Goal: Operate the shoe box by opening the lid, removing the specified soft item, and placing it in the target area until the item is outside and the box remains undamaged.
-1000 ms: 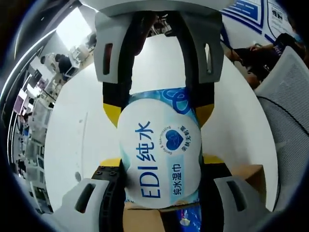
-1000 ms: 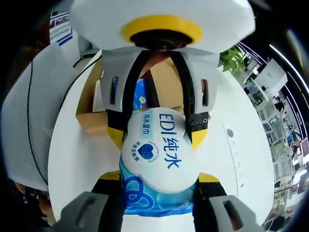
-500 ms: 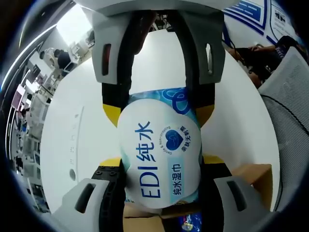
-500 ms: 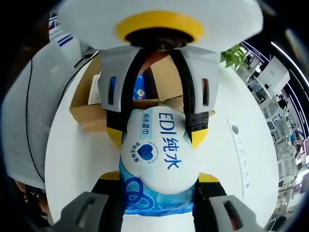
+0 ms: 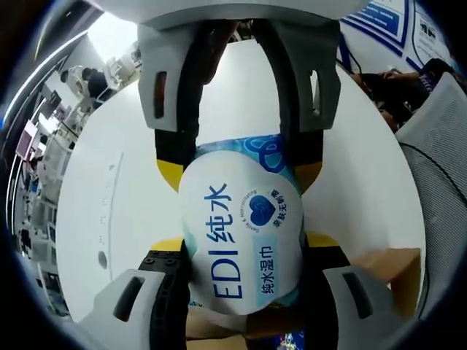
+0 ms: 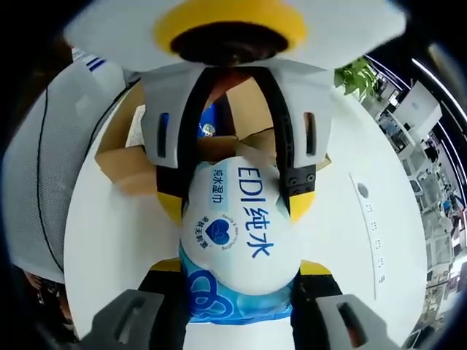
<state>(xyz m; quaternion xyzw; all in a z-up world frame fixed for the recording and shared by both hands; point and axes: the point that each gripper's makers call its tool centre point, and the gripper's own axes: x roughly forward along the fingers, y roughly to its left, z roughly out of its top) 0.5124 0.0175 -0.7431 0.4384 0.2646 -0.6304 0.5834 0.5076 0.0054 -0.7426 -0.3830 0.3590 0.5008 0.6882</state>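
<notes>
Table [image 5: 124, 182]: round, white, smooth top, wide bare area at 9 to 12 o'clock in the left gripper view. A small strip of dots and a round button-like inset sit in it [image 6: 368, 219].

Shoe box [image 6: 128, 157]: plain brown cardboard, matte, flaps standing open. It lies on the table behind the pack, at 10 to 12 o'clock in the right gripper view. In the left gripper view its edge shows at 4 to 5 o'clock. Something blue and printed remains inside; cannot tell what. No tear or crush visible on the parts that show.

Wet-wipes pack [image 5: 244, 240]: soft pillow shape, glossy blue film, with a large white oval label printed "EDI" plus Chinese text and a blue heart mark. It is out of the box, carried in the air above the table between the 2 grippers.

Left gripper [image 5: 241, 251]: fingers clenched on 1 end of the wet-wipes pack, yellow tips pressing both sides. Right gripper [image 6: 237, 273]: fingers likewise grasping the opposite end.

Progress, as judged: lid opened, item lifted clear. Left to do: set the pack down in the target area and let go. The target area is not marked in either view.
</notes>
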